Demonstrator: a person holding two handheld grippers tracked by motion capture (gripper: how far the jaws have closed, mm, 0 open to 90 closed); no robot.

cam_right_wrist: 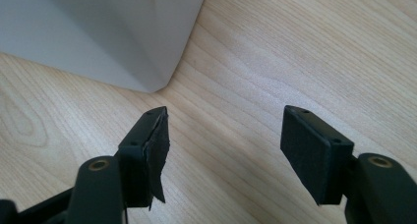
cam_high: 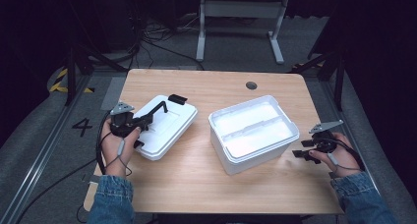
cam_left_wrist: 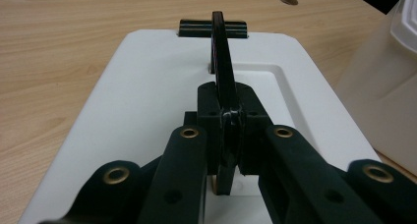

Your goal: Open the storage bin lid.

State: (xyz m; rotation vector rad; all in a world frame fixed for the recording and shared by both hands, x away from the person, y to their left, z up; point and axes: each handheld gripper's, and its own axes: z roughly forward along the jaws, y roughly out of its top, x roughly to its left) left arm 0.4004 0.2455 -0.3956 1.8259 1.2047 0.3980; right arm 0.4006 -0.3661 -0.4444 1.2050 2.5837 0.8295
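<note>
A white plastic lid (cam_high: 172,126) lies on the left half of the wooden table (cam_high: 196,180), with a thin black handle (cam_high: 160,107) arching over its top. My left gripper (cam_high: 142,121) is shut on the near end of that handle (cam_left_wrist: 221,52), and the lid (cam_left_wrist: 123,111) stretches away beneath the jaws. An open white box (cam_high: 253,130) with a bright, ledged inside stands right of centre. My right gripper (cam_high: 301,149) hovers open beside the box's near right corner (cam_right_wrist: 98,32). Nothing sits between its spread fingers; the right gripper (cam_right_wrist: 228,135) looks down on bare wood.
A round cable hole (cam_high: 251,85) sits in the table near its far edge. The box wall (cam_left_wrist: 388,86) rises close to the lid's right side. Past the table stand a white desk frame (cam_high: 241,17) and floor cables (cam_high: 147,37). A black clip (cam_high: 177,99) marks the lid's far edge.
</note>
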